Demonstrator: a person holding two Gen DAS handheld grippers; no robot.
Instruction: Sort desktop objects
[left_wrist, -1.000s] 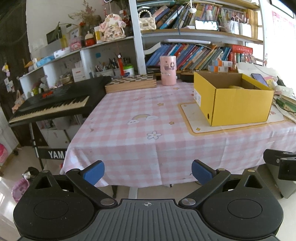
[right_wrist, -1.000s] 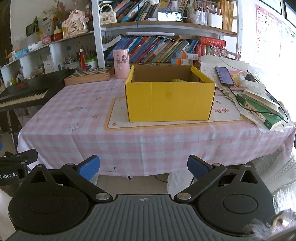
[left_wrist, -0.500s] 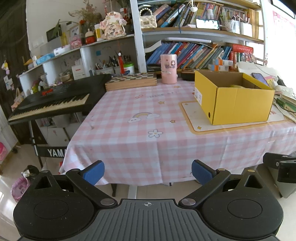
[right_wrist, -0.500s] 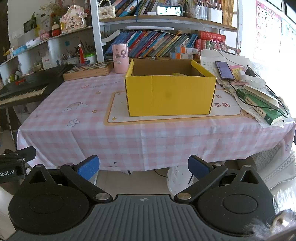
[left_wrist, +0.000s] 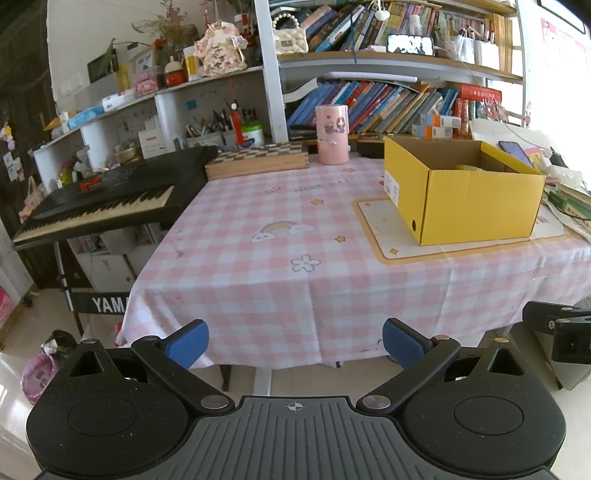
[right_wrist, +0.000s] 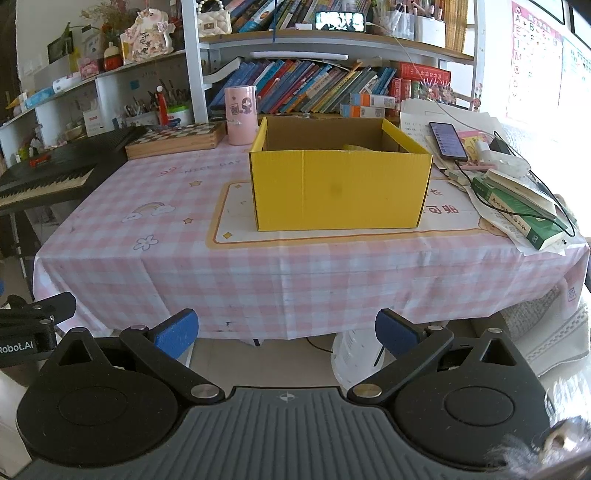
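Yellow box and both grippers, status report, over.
Left gripper open, empty. Right gripper open, empty, short of the table edge. Yellow box open-topped on the mat. Nothing in between.

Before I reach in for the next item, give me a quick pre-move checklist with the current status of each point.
1. Left hand-held gripper open and holding nothing: ok.
2. Right hand-held gripper open and holding nothing: ok.
3. Yellow cardboard box upright with its top open, on the mat: ok.
4. Room left inside the box: cannot tell; only a bit of something yellow shows above the near wall.
5. Phone cable trailing over the book stack right of the box: not ok, snag risk.
6. Pink cup upright, apart from the box: ok.
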